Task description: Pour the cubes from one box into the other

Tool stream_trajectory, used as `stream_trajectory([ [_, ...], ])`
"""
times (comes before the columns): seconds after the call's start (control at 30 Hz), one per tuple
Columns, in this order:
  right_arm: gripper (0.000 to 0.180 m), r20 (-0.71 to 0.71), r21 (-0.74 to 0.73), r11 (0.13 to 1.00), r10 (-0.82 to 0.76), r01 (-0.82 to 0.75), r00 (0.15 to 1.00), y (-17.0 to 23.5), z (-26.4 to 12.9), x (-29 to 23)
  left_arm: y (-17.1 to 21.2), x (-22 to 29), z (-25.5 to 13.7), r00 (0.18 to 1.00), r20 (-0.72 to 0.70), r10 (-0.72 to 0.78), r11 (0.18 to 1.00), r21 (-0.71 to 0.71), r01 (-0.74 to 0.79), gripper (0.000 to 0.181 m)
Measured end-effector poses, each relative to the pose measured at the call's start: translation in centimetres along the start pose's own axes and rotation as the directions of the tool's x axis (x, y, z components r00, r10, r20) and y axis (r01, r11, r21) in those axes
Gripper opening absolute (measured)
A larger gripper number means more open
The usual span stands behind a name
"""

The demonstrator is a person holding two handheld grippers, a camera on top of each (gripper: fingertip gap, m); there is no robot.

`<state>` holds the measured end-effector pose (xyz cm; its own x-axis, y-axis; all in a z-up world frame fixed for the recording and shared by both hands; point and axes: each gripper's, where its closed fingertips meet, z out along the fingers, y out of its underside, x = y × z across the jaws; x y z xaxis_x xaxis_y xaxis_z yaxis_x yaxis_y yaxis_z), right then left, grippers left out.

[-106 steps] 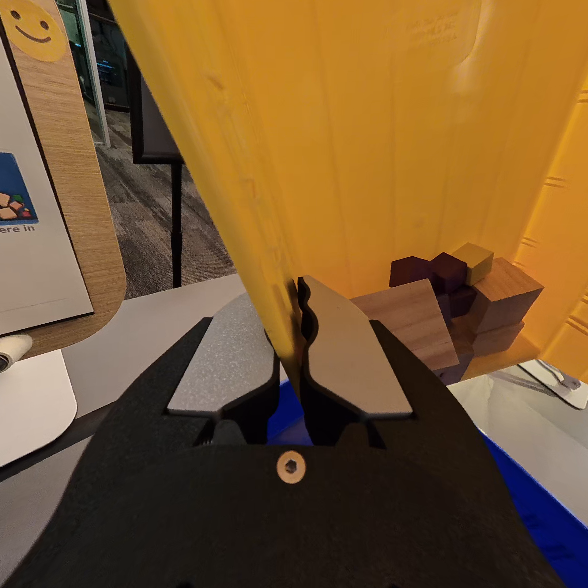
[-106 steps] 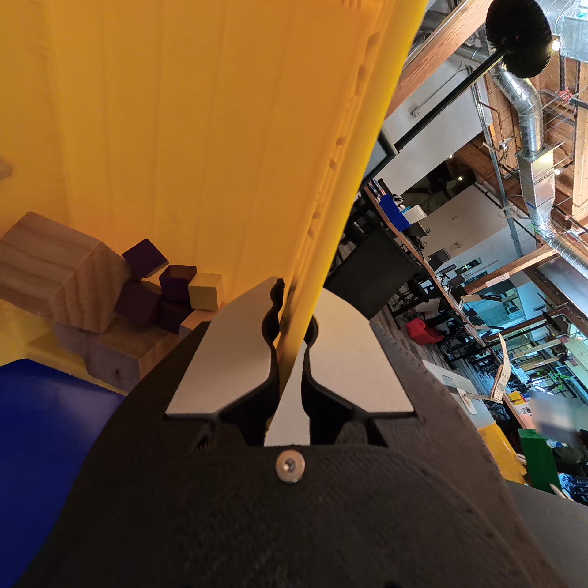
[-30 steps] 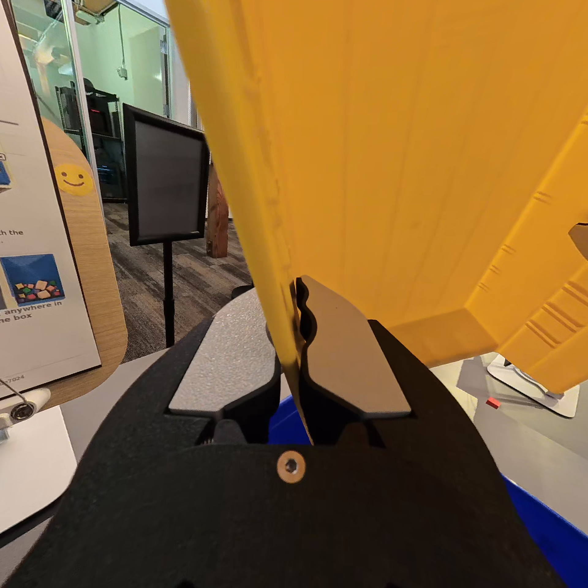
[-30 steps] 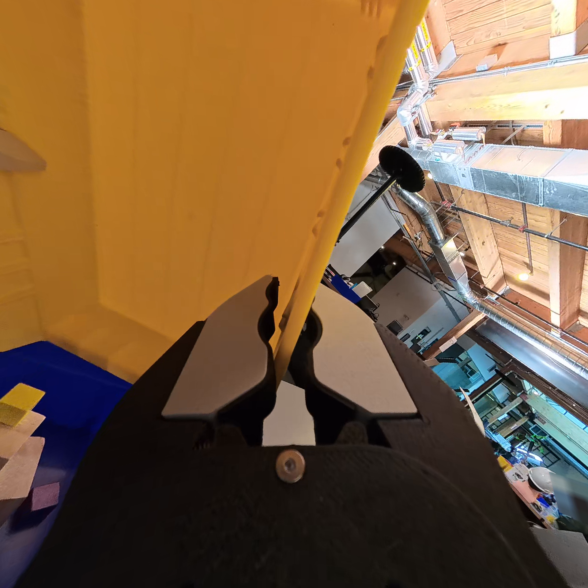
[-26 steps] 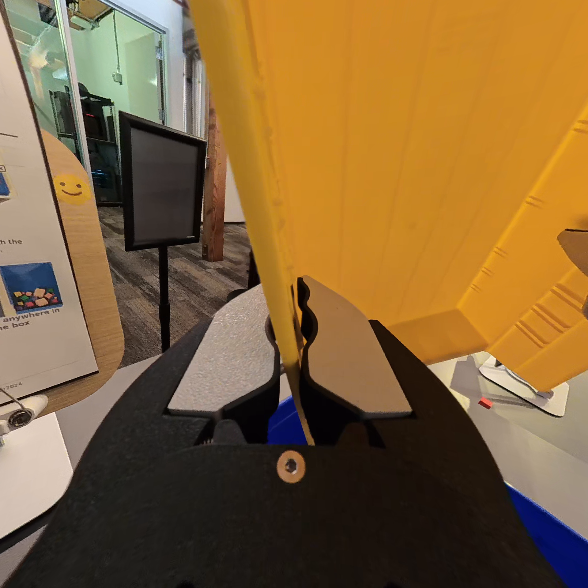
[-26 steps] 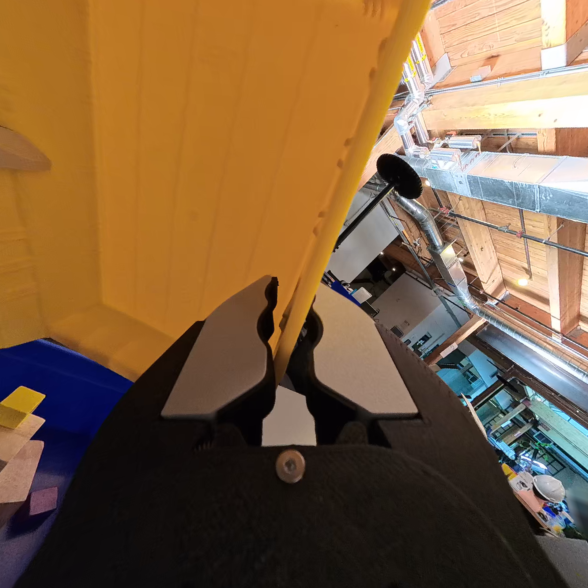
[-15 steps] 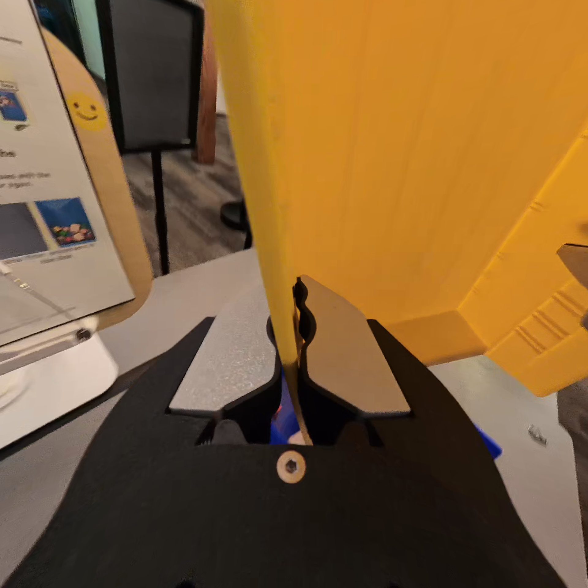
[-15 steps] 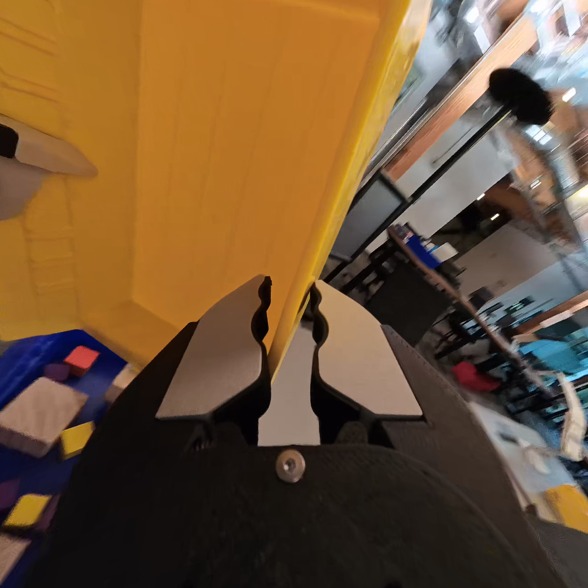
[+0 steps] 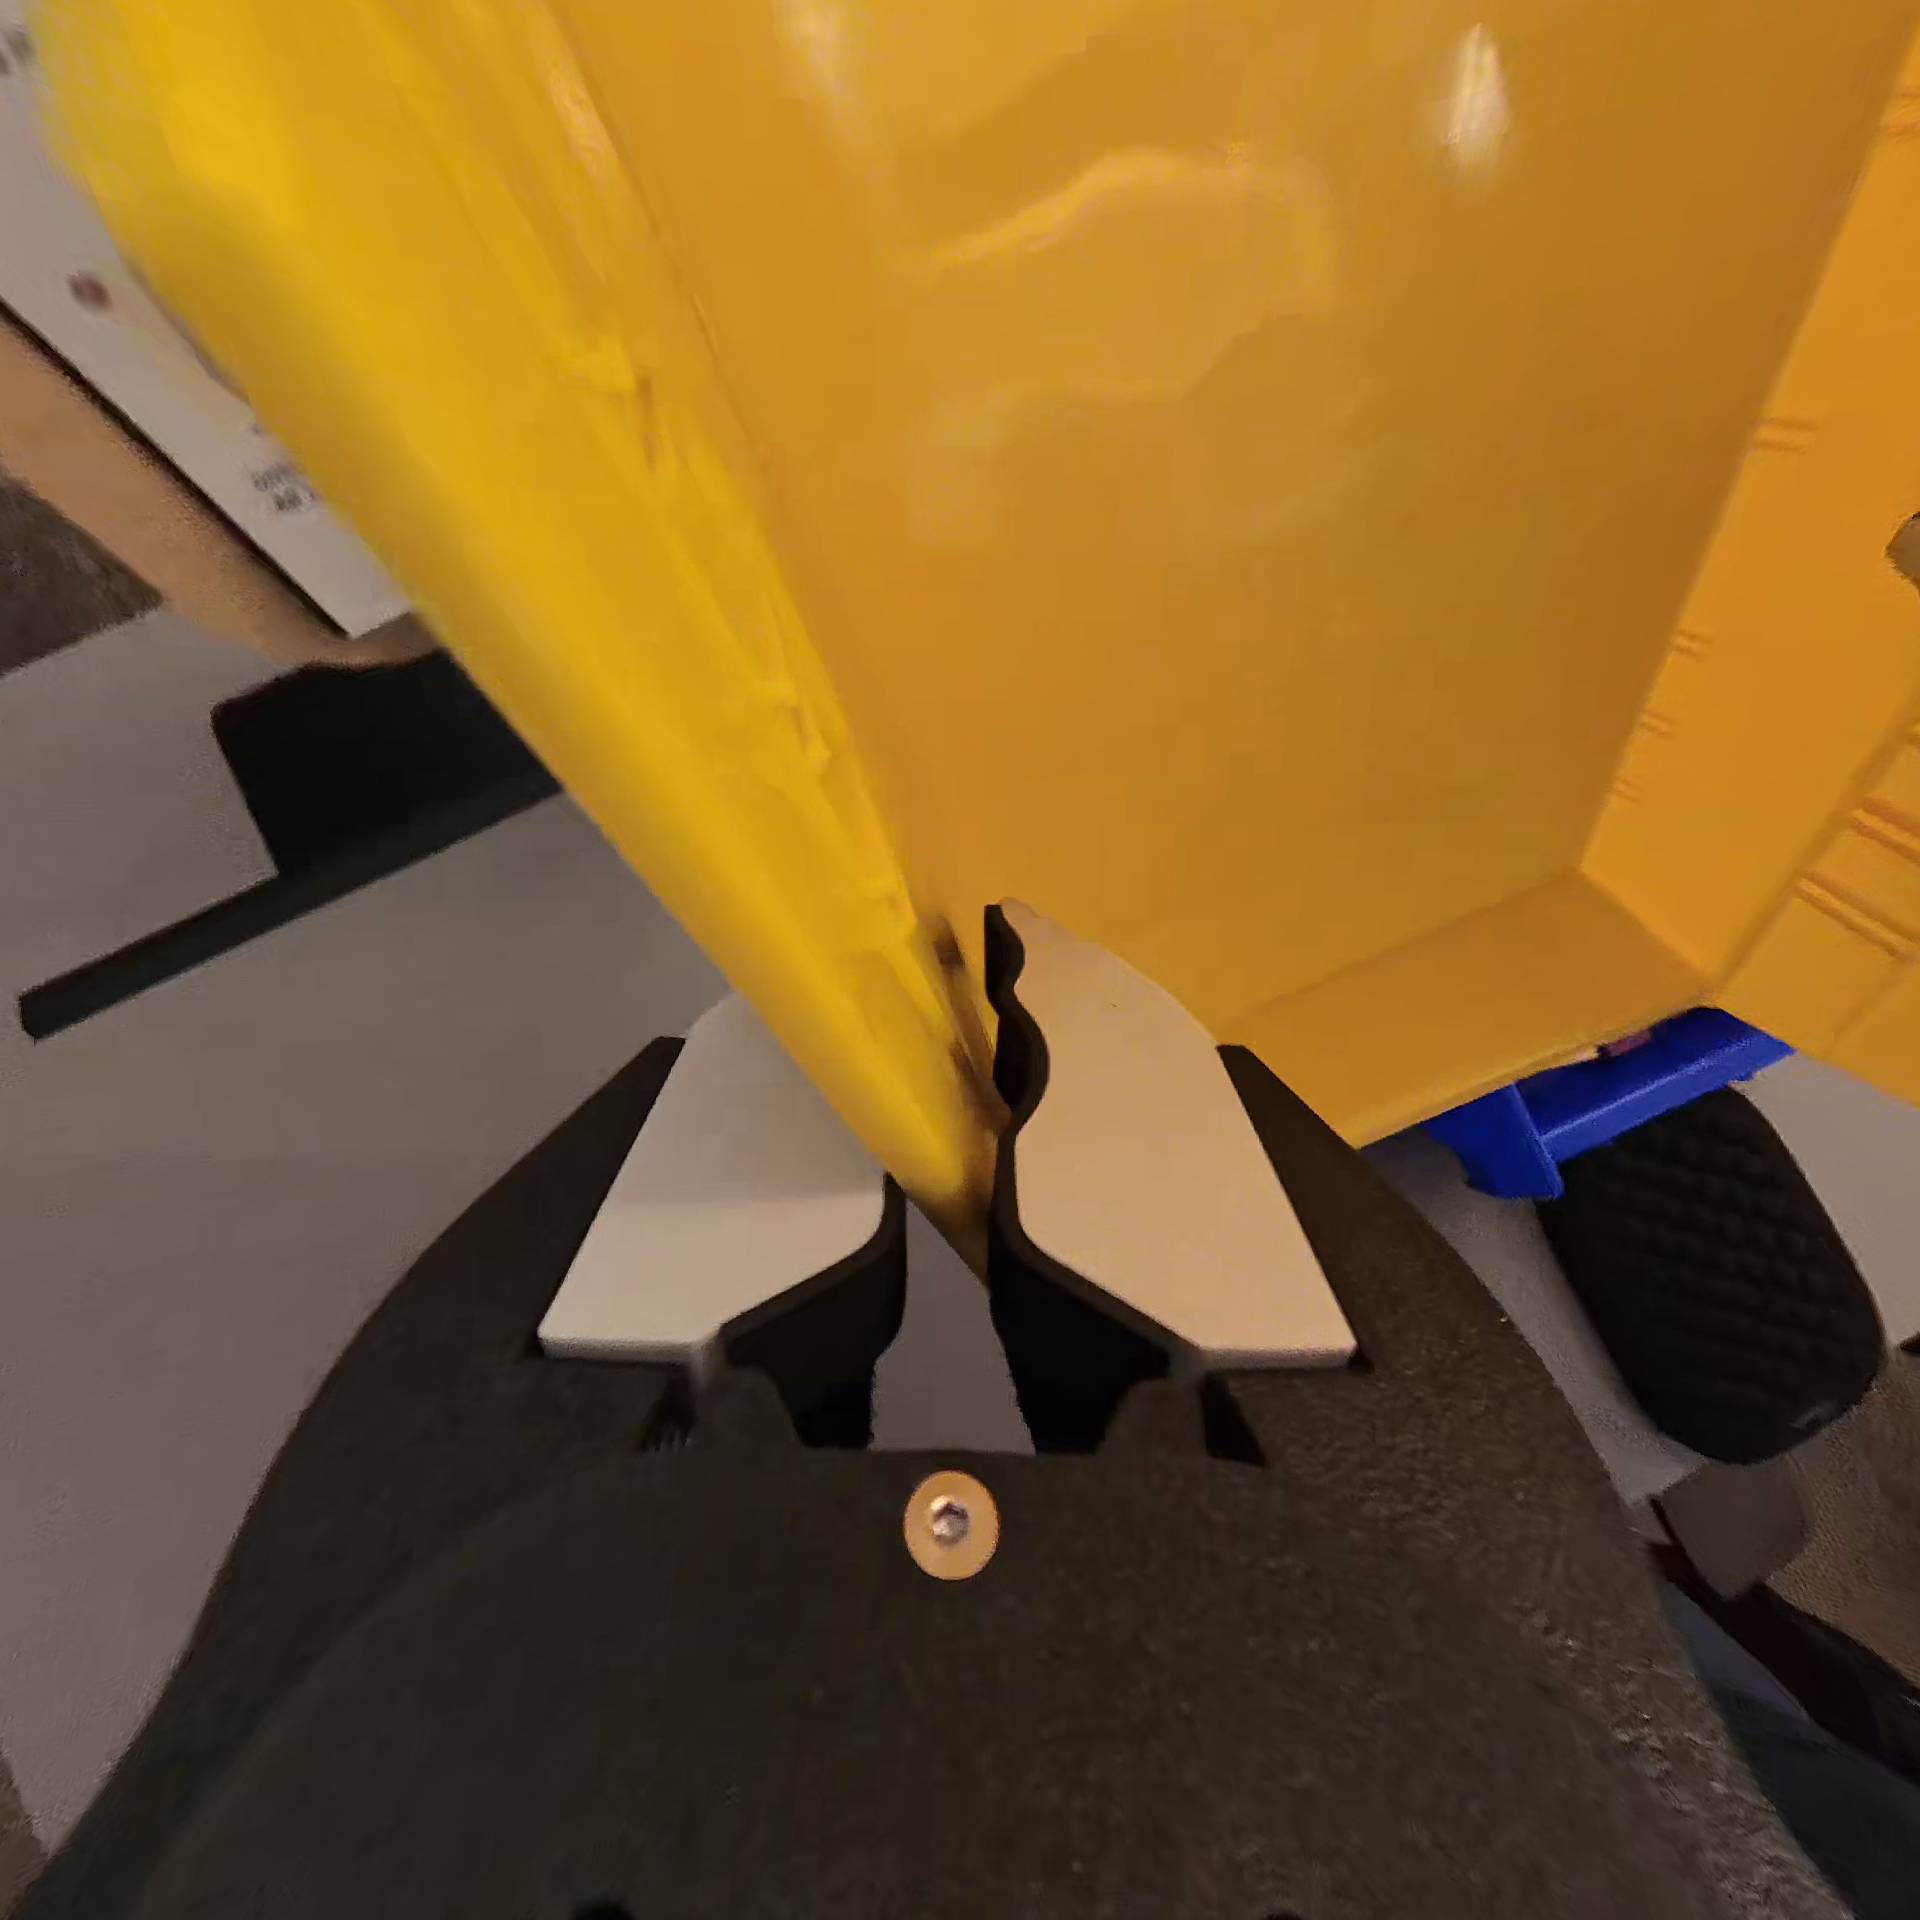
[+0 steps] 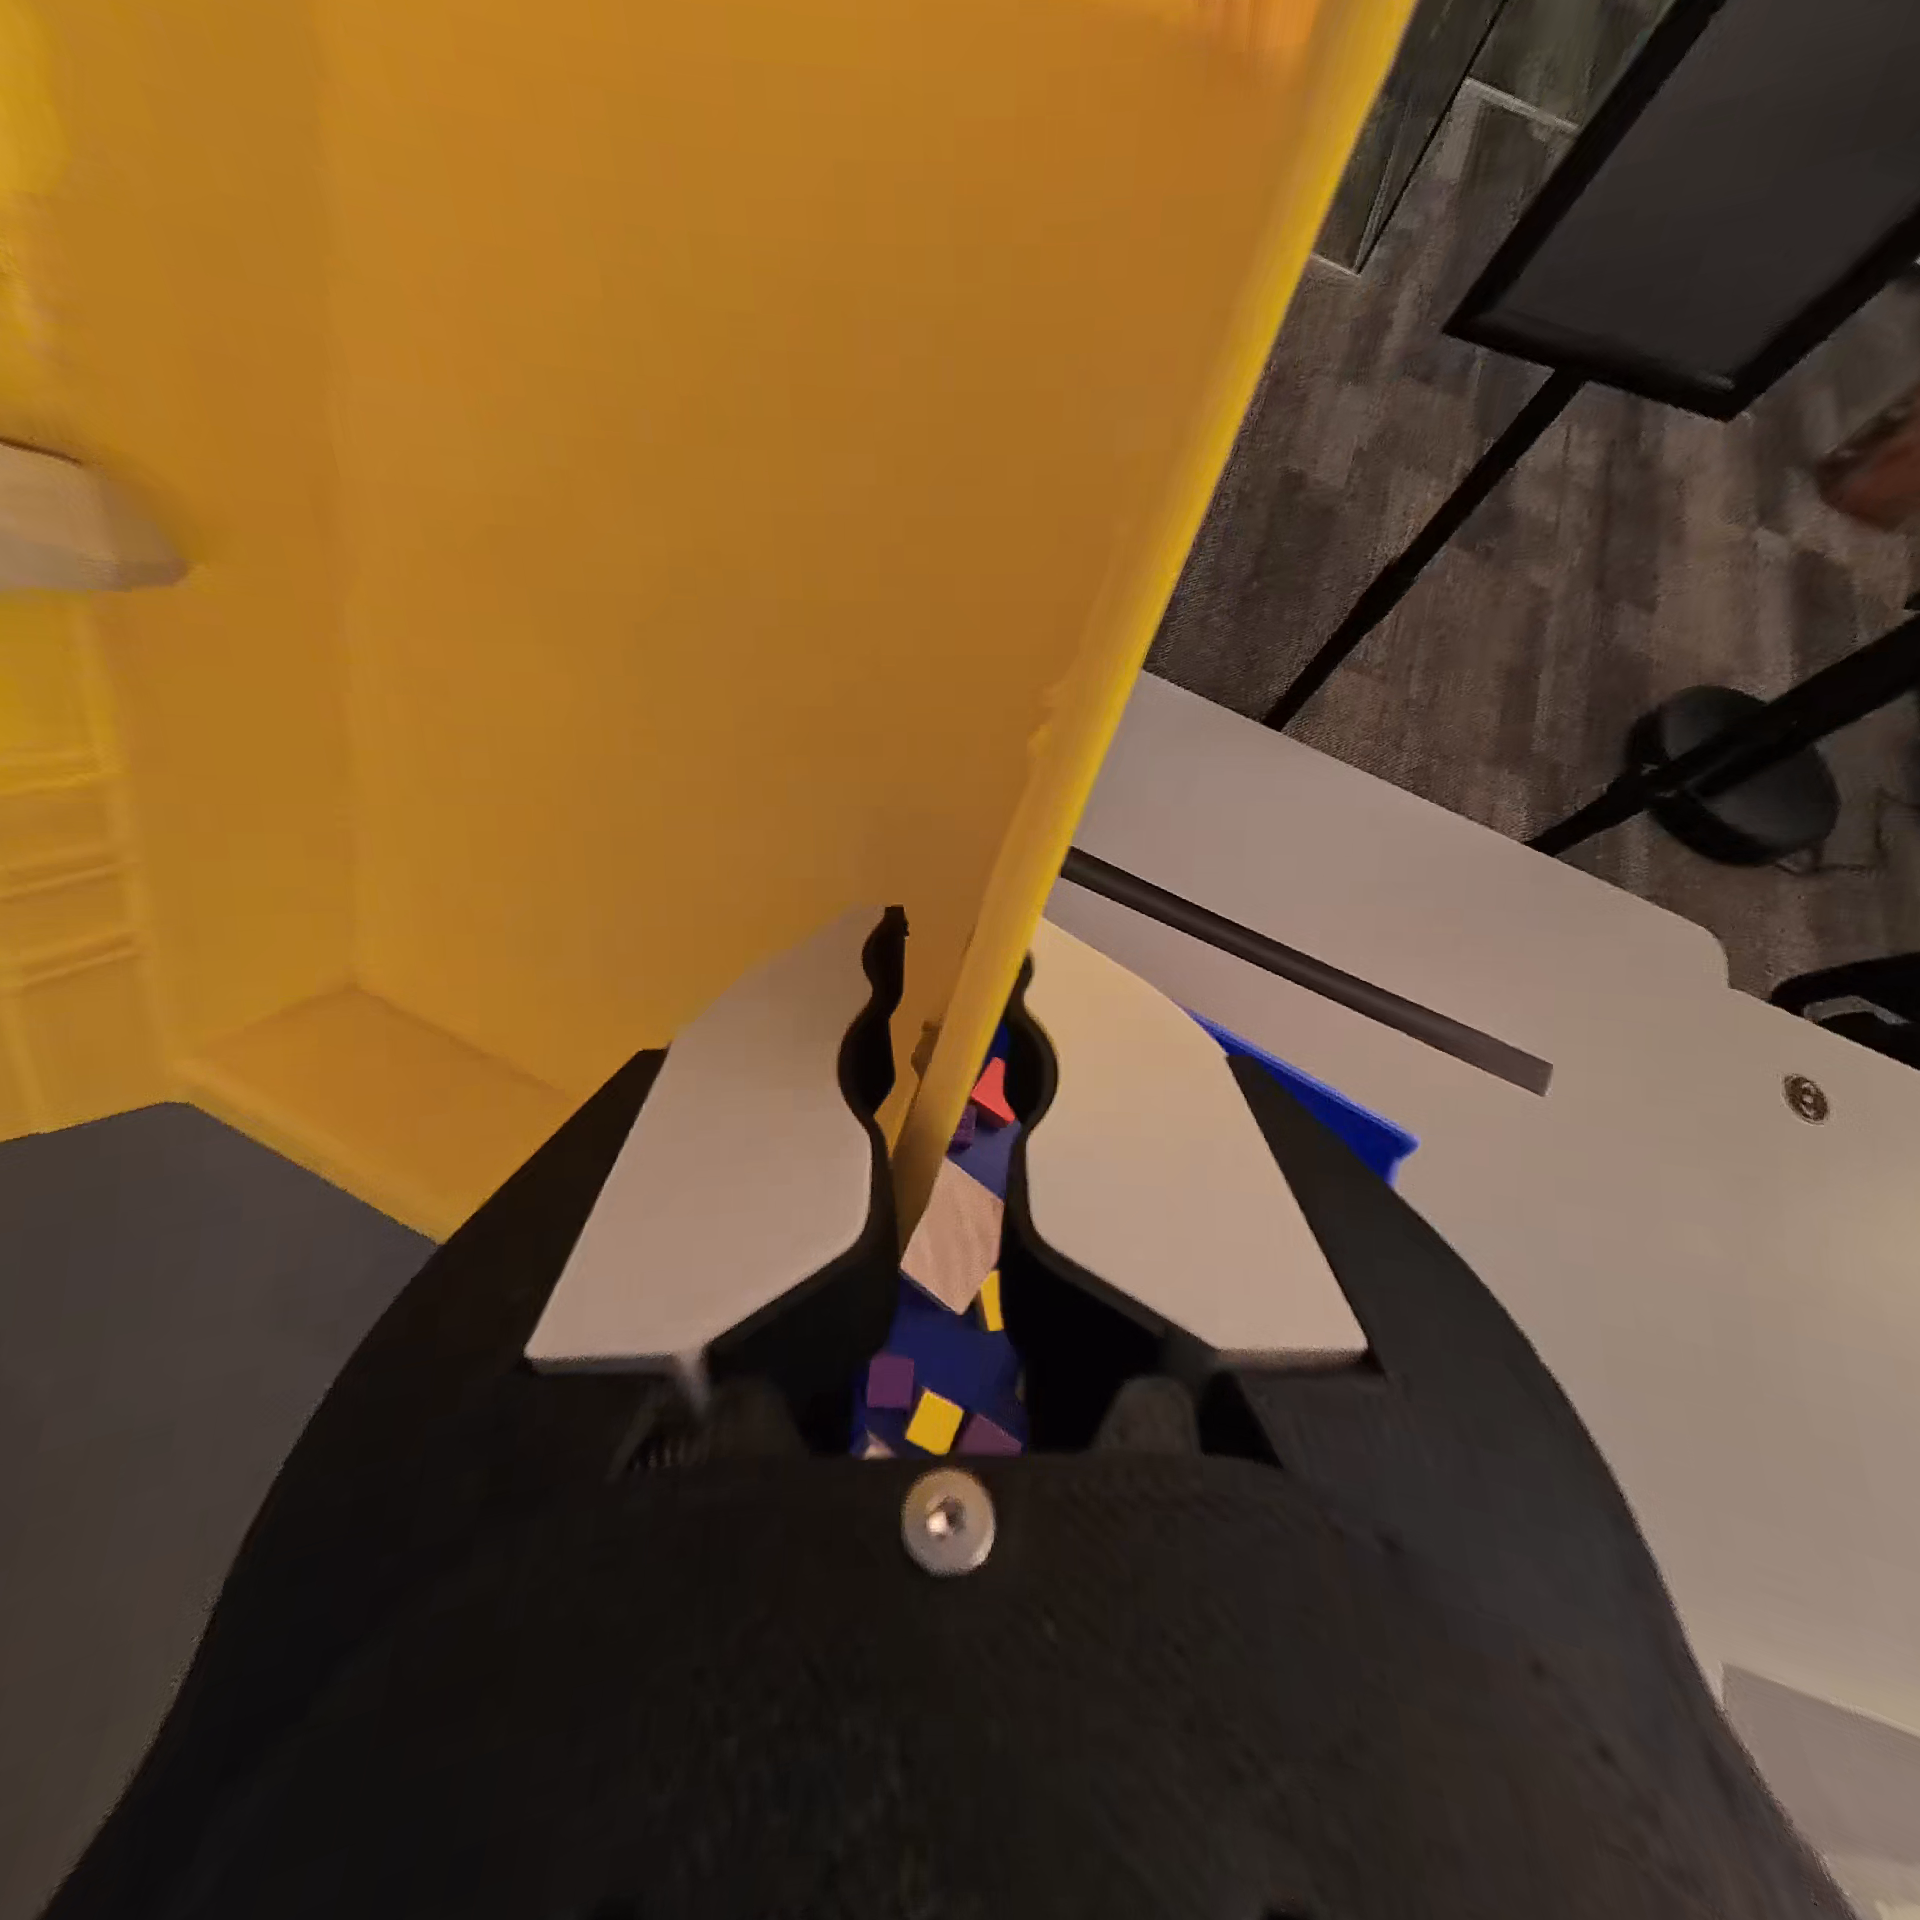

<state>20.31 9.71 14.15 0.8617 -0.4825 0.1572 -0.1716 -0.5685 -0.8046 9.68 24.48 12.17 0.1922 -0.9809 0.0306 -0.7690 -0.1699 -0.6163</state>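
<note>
Yellow box (image 9: 1195, 468) wall sits clamped between each hand-held gripper's (image 9: 961, 1049) fingers, above blue box (image 9: 1621, 1091).

left gripper (image 9: 971, 1049): fingers clamped on a thin wall | right gripper (image 10: 951, 1049): fingers likewise clamped

Yellow box (image 9: 1195, 468); blue box (image 9: 1621, 1091); purple, yellow, red cubes (image 10: 935, 1403)

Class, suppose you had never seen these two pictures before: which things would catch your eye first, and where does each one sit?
The big yellow box fills the upper part of both views, and no cubes show inside it. The left gripper and the right gripper each pinch one of its side walls. Below the right gripper's fingers, coloured cubes lie in the blue box on the grey table.
</note>
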Motion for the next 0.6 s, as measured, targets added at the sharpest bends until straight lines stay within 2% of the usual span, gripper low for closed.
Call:
stream_trajectory([
  [0.1,0.007,-0.077,-0.046,0.998,-0.055,0.052,0.995,-0.6,0.4,1.3,1.5,2.1,0.0,0.987,-0.147,-0.057,0.994,-0.099,0.042,0.023],
  [0.2,0.005,-0.075,-0.129,0.991,0.004,-0.014,0.997,-1.4,-0.7,5.1,1.4,7.3,0.0,0.92,-0.375,-0.11,0.985,-0.164,0.051,0.032],
  [0.3,0.005,-0.086,-0.26,0.96,0.082,-0.102,0.993,-0.9,-3.7,10.4,0.1,14.5,-1.5,0.711,-0.675,-0.198,0.975,-0.208,0.074,0.041],
  [0.33,0.006,-0.102,-0.3,0.945,0.104,-0.13,0.989,-0.2,-5.0,12.2,-0.2,16.5,-2.3,0.615,-0.756,-0.225,0.972,-0.221,0.084,0.035],
  [0.4,0.006,-0.186,-0.372,0.91,0.119,-0.182,0.975,1.7,-7.9,16.4,-0.5,19.3,-3.5,0.435,-0.86,-0.266,0.964,-0.247,0.1,0.031],
  [0.43,0.006,-0.24,-0.398,0.892,0.122,-0.212,0.963,3.0,-9.4,18.7,-0.3,19.8,-3.4,0.394,-0.877,-0.276,0.961,-0.258,0.099,0.031],
  [0.47,0.006,-0.287,-0.42,0.872,0.132,-0.249,0.949,4.5,-10.9,20.8,0.0,19.6,-2.3,0.403,-0.871,-0.281,0.959,-0.262,0.103,0.032],
  [0.5,0.006,-0.33,-0.443,0.85,0.142,-0.286,0.933,6.2,-12.3,22.9,0.5,19.0,-0.6,0.456,-0.845,-0.281,0.959,-0.258,0.115,0.034],
  [0.6,0.006,-0.421,-0.488,0.768,0.209,-0.415,0.883,12.3,-15.5,28.2,3.6,16.3,6.3,0.676,-0.677,-0.29,0.951,-0.285,0.122,0.046],
])
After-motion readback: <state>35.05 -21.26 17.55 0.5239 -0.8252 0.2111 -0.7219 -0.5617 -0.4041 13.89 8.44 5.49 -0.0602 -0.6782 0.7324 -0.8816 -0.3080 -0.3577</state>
